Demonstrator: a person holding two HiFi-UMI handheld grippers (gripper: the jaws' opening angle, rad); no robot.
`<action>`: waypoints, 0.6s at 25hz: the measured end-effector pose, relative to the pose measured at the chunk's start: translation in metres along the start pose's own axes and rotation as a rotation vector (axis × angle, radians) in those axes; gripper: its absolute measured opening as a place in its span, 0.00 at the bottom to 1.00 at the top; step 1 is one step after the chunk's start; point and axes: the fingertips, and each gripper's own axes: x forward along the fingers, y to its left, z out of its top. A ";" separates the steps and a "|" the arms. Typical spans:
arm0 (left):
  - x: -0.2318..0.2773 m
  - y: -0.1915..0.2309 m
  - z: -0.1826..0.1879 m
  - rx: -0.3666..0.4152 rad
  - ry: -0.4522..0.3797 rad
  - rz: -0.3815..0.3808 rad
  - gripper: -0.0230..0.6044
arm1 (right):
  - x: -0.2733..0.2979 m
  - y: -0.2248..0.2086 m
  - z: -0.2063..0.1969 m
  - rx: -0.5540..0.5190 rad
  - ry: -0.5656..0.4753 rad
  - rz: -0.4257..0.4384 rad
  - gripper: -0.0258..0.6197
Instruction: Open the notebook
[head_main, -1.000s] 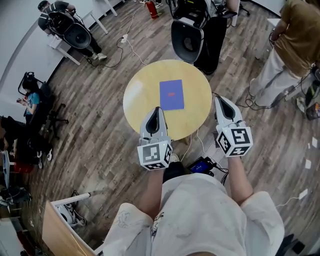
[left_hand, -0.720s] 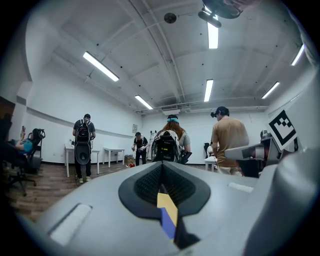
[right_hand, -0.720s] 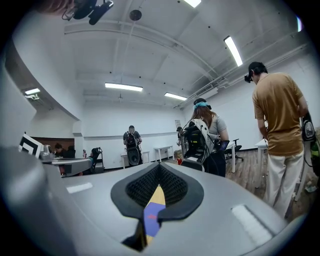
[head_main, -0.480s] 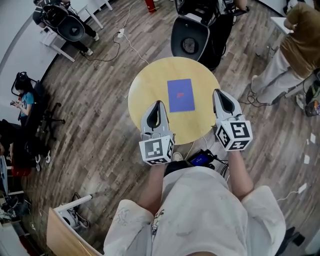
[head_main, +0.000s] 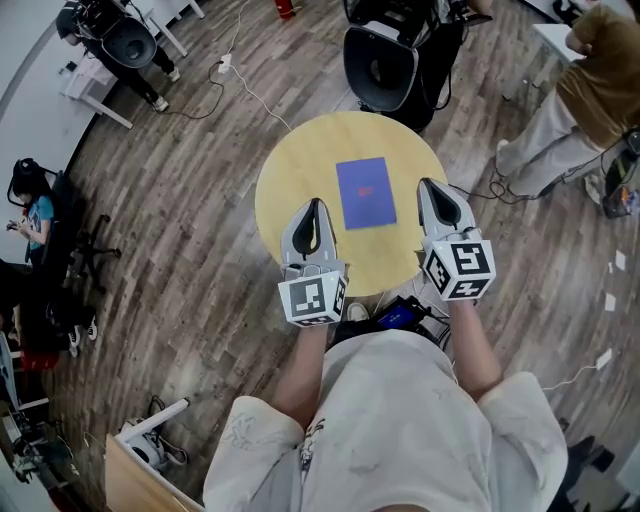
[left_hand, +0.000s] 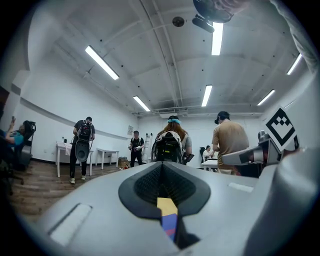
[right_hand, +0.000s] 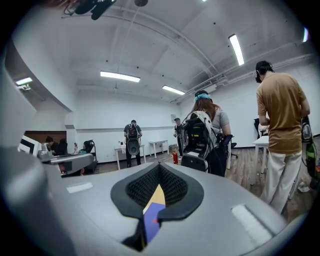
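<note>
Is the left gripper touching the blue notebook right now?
Apart. The head view shows a strip of bare table between the left gripper and the notebook.

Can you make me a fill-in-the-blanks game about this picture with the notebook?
The notebook is coloured ____. It lies on a ____ yellow table. In the head view it sits ____ the left tool and the right tool. Both tools have their jaws together and hold ____.
Missing words: blue; round; between; nothing.
</note>
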 end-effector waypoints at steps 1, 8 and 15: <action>0.005 -0.002 -0.004 -0.001 0.003 0.000 0.07 | 0.003 -0.006 -0.004 0.001 0.009 0.000 0.05; 0.037 -0.012 -0.050 -0.014 0.000 0.027 0.07 | 0.032 -0.050 -0.052 0.013 0.060 0.013 0.05; 0.101 0.018 -0.074 -0.013 0.007 0.013 0.07 | 0.121 -0.066 -0.076 0.016 0.135 0.013 0.05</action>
